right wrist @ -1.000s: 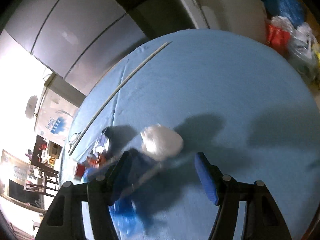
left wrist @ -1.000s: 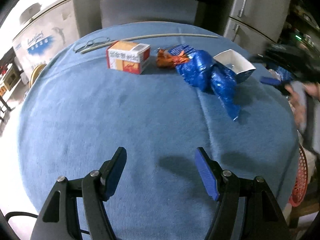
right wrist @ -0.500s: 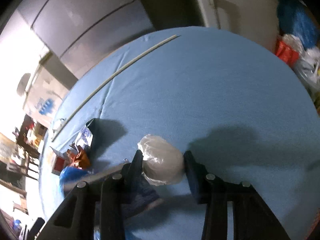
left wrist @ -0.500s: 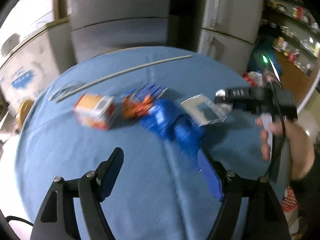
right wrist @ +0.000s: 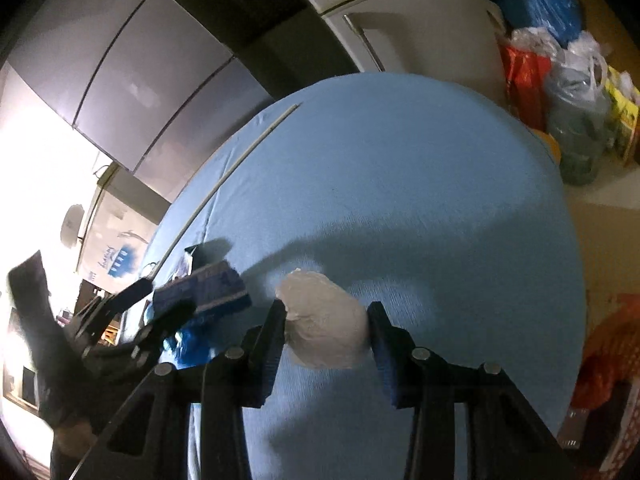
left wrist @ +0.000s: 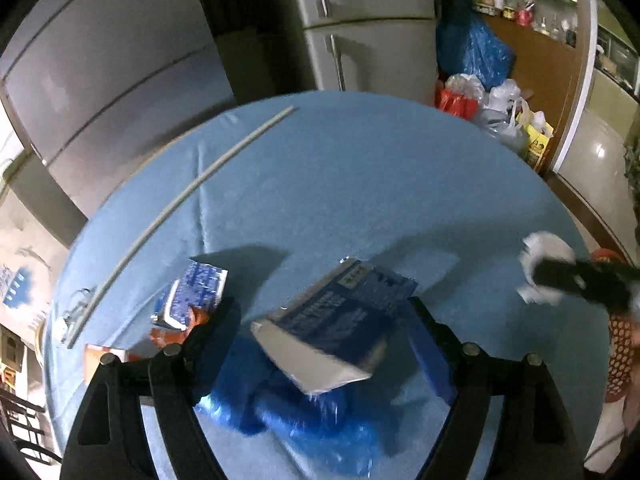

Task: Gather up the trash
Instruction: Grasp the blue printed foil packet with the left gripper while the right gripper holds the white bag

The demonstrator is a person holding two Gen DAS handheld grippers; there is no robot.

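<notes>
Crumpled white tissue wad (right wrist: 324,326) we pinch in our right gripper (right wrist: 326,330), left gripper (left wrist: 320,344) jaws opening around glossy blue carton (left wrist: 336,332), crinkly blue wrapper (left wrist: 296,408) beneath, on blue tablecloth (left wrist: 360,184).

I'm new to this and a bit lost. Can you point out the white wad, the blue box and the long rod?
White wad (right wrist: 324,322): right wrist view, its middle.
Blue box (left wrist: 344,316): left wrist view, printed side.
Rod (left wrist: 192,190): left wrist view, mid-length.

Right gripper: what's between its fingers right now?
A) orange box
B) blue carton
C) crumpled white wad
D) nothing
C. In the right wrist view the right gripper is closed on the crumpled white wad, both pads pressing its sides above the blue tablecloth; the blue carton sits off by the left gripper.
</notes>
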